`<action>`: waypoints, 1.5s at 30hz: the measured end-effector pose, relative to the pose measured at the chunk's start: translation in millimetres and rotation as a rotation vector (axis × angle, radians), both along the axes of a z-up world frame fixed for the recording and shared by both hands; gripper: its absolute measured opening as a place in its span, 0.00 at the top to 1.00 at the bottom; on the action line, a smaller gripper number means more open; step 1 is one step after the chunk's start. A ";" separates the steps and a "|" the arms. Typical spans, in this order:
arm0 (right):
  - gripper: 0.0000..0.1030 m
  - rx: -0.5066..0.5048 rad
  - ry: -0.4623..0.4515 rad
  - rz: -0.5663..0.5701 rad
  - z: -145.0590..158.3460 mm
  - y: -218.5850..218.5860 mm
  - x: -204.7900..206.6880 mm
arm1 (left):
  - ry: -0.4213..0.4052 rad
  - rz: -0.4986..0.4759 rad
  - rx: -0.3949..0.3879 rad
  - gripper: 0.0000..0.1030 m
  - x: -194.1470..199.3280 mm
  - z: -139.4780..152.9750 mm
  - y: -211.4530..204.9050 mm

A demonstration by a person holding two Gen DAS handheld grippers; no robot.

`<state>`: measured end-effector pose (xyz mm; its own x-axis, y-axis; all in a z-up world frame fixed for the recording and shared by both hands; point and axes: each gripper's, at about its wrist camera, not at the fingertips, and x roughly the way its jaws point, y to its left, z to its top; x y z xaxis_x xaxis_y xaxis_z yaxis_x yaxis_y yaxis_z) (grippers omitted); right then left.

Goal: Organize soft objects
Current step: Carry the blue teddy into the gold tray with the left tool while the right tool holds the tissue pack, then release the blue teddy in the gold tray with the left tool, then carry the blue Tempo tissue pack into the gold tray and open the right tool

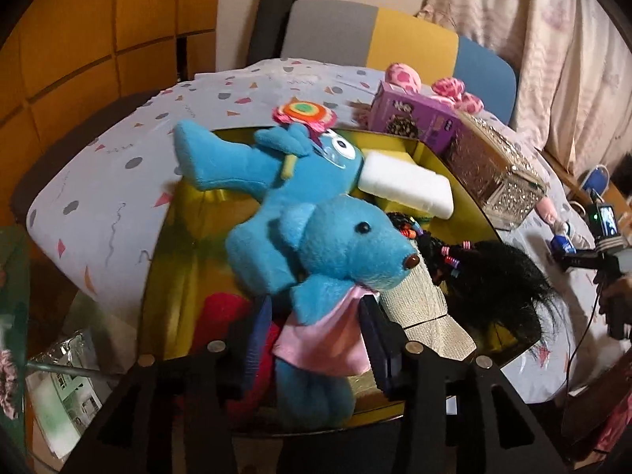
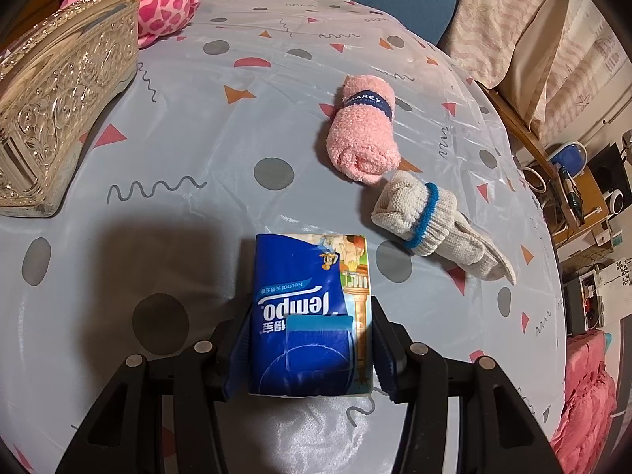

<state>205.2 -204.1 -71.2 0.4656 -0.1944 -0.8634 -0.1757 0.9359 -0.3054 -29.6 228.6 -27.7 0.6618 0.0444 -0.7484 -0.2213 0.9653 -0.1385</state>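
Left gripper (image 1: 316, 339): fingers either side of the blue bear (image 1: 316, 276), at its pink dress; the right pad meets the cloth, the left pad stands just clear, so whether it pinches cannot be told. The bear lies over the yellow box (image 1: 177, 237), head away from the gripper. Under it, left: a red plush (image 1: 225, 312). Right of it: a beige mesh piece (image 1: 426, 308) and a black wig (image 1: 505, 276) with coloured beads. Beyond the bear: a second blue plush (image 1: 252, 166) with a lollipop, then a white sponge (image 1: 407, 185). Past the box, on the desk (image 1: 98, 166): a purple carton (image 1: 418, 114), a gold case (image 1: 493, 170), a pink spotted plush (image 1: 446, 87).

Right gripper (image 2: 312, 335): pinching a blue tissue pack (image 2: 308, 316), both pads against its sides, the pack on the desk. Ahead and right: a rolled beige sock (image 2: 426, 217) with a blue band; beyond it, a rolled pink towel (image 2: 363, 130). Far left: the gold case, the pink spotted plush behind it.
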 end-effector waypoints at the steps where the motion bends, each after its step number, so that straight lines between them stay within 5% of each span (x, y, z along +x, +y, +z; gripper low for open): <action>1: 0.49 -0.002 0.000 0.001 -0.1 0.5 -0.3 | -0.005 0.005 0.000 0.55 -1.0 1.5 1.1; 9: 0.49 -0.003 0.017 0.003 0.3 1.6 -1.7 | -0.050 0.148 0.020 0.46 -4.1 24.6 13.2; 25: 0.49 0.083 0.069 -0.004 15.9 17.1 -32.5 | -0.061 0.165 0.086 0.37 -2.9 30.6 0.3; 34: 0.49 0.193 -0.022 0.108 55.3 58.5 -69.1 | -0.057 0.166 0.087 0.35 -3.8 29.6 -0.7; 45: 0.49 0.342 -0.109 0.399 108.1 146.6 -115.8 | -0.048 0.168 0.093 0.35 -4.1 27.1 -1.6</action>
